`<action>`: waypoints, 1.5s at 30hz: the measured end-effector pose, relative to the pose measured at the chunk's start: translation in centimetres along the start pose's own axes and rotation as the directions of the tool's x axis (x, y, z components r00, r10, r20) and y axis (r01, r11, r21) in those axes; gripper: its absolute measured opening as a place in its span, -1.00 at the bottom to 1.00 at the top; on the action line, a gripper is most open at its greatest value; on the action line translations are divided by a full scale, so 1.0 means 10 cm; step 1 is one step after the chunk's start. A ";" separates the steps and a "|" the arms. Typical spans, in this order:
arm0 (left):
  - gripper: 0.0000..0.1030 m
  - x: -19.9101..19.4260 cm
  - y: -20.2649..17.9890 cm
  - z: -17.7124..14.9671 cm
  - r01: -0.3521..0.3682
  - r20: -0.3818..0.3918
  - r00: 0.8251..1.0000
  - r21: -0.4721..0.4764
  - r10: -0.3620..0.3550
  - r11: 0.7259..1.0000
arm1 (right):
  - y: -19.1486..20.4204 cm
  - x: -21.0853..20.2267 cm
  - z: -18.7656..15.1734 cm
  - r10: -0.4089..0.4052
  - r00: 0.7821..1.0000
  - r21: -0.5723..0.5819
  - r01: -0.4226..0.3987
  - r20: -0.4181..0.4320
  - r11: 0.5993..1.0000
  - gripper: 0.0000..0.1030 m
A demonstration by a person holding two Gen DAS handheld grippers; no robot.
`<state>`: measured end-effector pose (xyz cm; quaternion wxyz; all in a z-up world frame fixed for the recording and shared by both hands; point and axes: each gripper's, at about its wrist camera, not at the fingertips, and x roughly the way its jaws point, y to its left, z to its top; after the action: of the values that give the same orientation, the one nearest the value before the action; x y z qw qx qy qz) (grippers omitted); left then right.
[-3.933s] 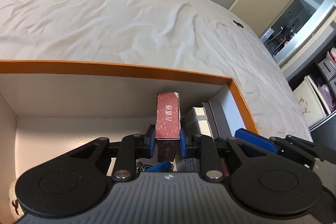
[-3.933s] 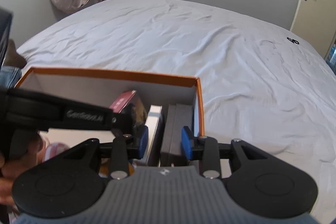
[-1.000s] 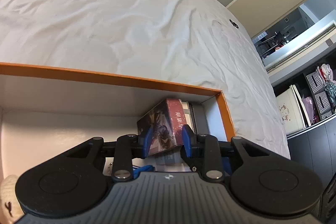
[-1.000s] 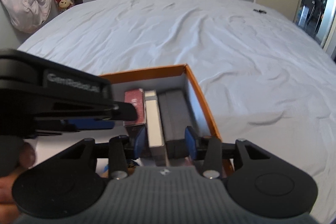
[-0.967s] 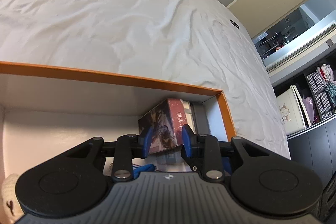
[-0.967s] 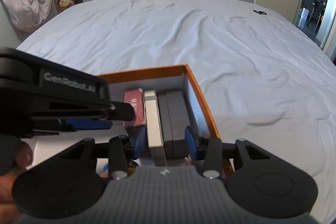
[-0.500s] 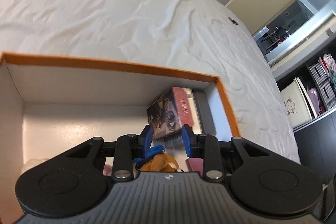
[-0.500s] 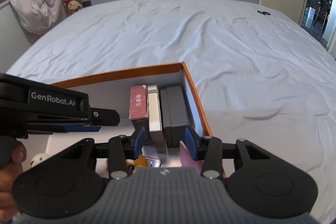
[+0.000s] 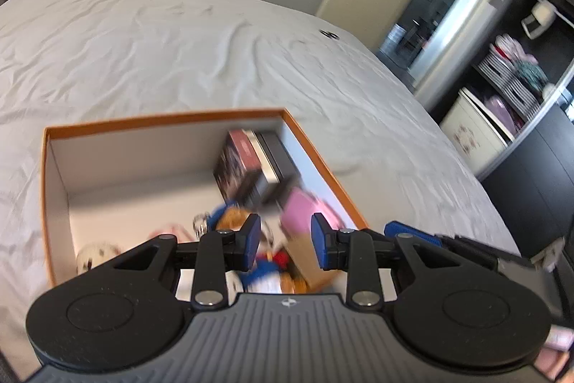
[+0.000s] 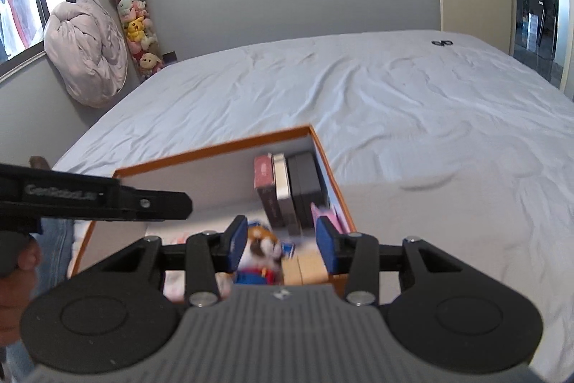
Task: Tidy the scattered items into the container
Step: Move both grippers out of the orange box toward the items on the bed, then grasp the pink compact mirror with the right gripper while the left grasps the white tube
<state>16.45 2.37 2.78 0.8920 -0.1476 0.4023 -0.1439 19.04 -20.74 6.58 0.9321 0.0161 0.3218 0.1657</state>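
1. Two grippers up over the box point(image 10: 324, 146), both with jaws apart and nothing pinched between the blue pads.
2. Left gripper point(image 9: 285, 241) tilted down at the box point(image 9: 161, 121), empty, pads clear of everything below.
3. Right gripper point(image 10: 281, 241) same deal: released, gap wide, just looking down into the near end of the box.
4. Straight ahead of the right gripper, lined up on edge along the far right wall of the box: red box point(image 10: 263, 169), then a white one point(image 10: 281, 174), then a dark grey case point(image 10: 305, 178), pressed side by side.
5. Same row ahead of the left gripper and a bit right, but blurry: red box point(image 9: 244, 149) and grey case point(image 9: 278, 157) readable, the rest not.
6. Right under both sets of fingers: stuffed toy point(image 10: 260, 246) with orange-brown head, white face, blue and red body, lying on the box floor. Also between the left pads' line of sight point(image 9: 267, 270).
7. Pink thing point(image 9: 305, 212) just past the left gripper's right finger, against the box wall; same pink bit point(image 10: 323, 212) by the right gripper's right finger.
8. Small white plush point(image 9: 95, 252) off to the left gripper's left, in the near corner of the box.
9. Box sits on a white bed sheet point(image 10: 412, 103), rumpled ahead of both tools.
10. Left tool's black body point(image 10: 93, 198) across the left of the right camera's view, hand point(image 10: 25, 257) on the handle.
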 end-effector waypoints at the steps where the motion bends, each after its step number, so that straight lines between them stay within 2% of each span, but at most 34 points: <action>1: -0.33 -0.04 -0.01 -0.05 -0.009 -0.012 1.000 0.002 0.009 1.000 | 0.00 -0.06 -0.05 -0.004 1.000 -0.006 0.004 -0.009 1.000 -0.12; 5: -0.33 -0.18 -0.04 -0.28 -0.036 -0.070 0.997 0.019 0.037 0.999 | 0.00 -0.20 -0.27 -0.048 0.996 -0.050 0.044 -0.071 0.998 -0.12; 9: -0.32 -0.27 -0.04 -0.51 -0.061 -0.124 0.990 0.024 0.063 0.998 | -0.05 -0.28 -0.50 -0.053 0.988 -0.060 0.044 -0.147 0.997 -0.12; 14: -0.32 -0.23 0.15 -0.79 -0.075 -0.224 0.973 -0.079 0.055 0.994 | -0.08 -0.26 -0.77 -0.114 0.966 -0.126 0.086 -0.233 0.988 -0.12; 17: -0.30 -0.18 0.21 -0.95 -0.098 -0.266 0.961 -0.095 0.070 0.991 | -0.13 -0.20 -0.90 -0.125 0.949 -0.137 0.088 -0.290 0.987 -0.12; 20: -0.14 -0.13 0.27 -1.07 -0.112 -0.306 0.950 -0.131 0.067 0.985 | -0.15 -0.15 -1.01 -0.146 0.935 -0.156 0.100 -0.323 0.983 -0.12; 23: -0.05 -0.07 0.30 -1.11 -0.087 -0.326 0.945 -0.175 0.025 0.981 | -0.18 -0.07 -1.08 -0.164 0.915 -0.167 0.109 -0.367 0.980 -0.12; 26: 0.03 0.04 0.28 -1.13 -0.064 -0.345 0.939 -0.213 -0.014 0.975 | -0.20 0.00 -1.10 -0.153 0.906 -0.156 0.098 -0.394 0.983 -0.12; 29: 0.06 0.15 0.22 -1.19 -0.061 -0.369 0.929 -0.216 -0.024 0.974 | -0.18 0.06 -1.12 -0.148 0.897 -0.164 0.086 -0.416 0.983 -0.11; 31: 0.06 0.22 0.20 -1.23 -0.067 -0.380 0.925 -0.214 -0.020 0.975 | -0.14 0.11 -1.13 -0.145 0.888 -0.189 0.067 -0.437 0.980 -0.03; 35: 0.06 0.34 0.18 -1.25 -0.062 -0.391 0.920 -0.206 -0.024 0.976 | -0.06 0.26 -1.16 -0.115 0.857 -0.208 0.010 -0.502 0.978 -0.02; 39: 0.03 0.43 0.21 -1.28 -0.051 -0.402 0.915 -0.217 -0.042 0.975 | -0.07 0.42 -1.21 -0.124 0.826 -0.210 0.007 -0.549 0.978 -0.04; 43: 0.03 0.48 0.25 -1.27 -0.039 -0.397 0.916 -0.240 -0.061 0.970 | -0.04 0.48 -1.24 -0.125 0.816 -0.226 -0.008 -0.565 0.974 0.12; 45: 0.03 0.52 0.25 -1.27 -0.033 -0.397 0.915 -0.246 -0.070 0.969 | -0.02 0.49 -1.26 -0.136 0.815 -0.246 -0.009 -0.564 0.969 0.12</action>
<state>10.50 0.85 -9.72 0.7630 -0.2289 0.5907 -0.1285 15.07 -20.31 -6.28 0.7910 -0.1572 0.5667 0.1688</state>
